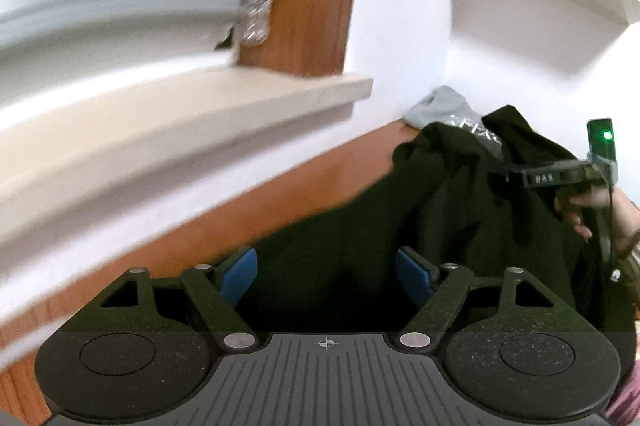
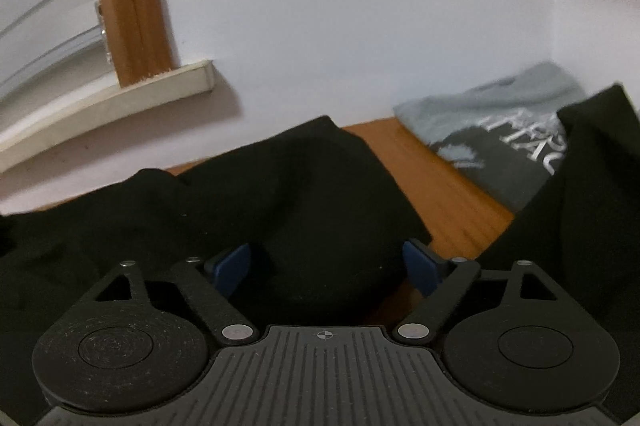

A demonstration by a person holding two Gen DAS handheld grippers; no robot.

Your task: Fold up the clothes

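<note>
Both grippers, left gripper (image 1: 326,276) and right gripper (image 2: 326,268), are seen released, jaws spread over black garment (image 2: 304,182) rumpled on wooden table (image 2: 448,202); folded grey printed t-shirt (image 2: 508,130) is placed by wall.

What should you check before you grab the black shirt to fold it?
1. Left gripper open: ok.
2. Right gripper open: ok.
3. Black garment between the right gripper's pads: ok.
4. Black garment lying flat: not ok, it is bunched up.
5. Folded grey T-shirt out of the way: not ok, black cloth overlaps it.
6. Which edge is the hem: cannot tell.
</note>
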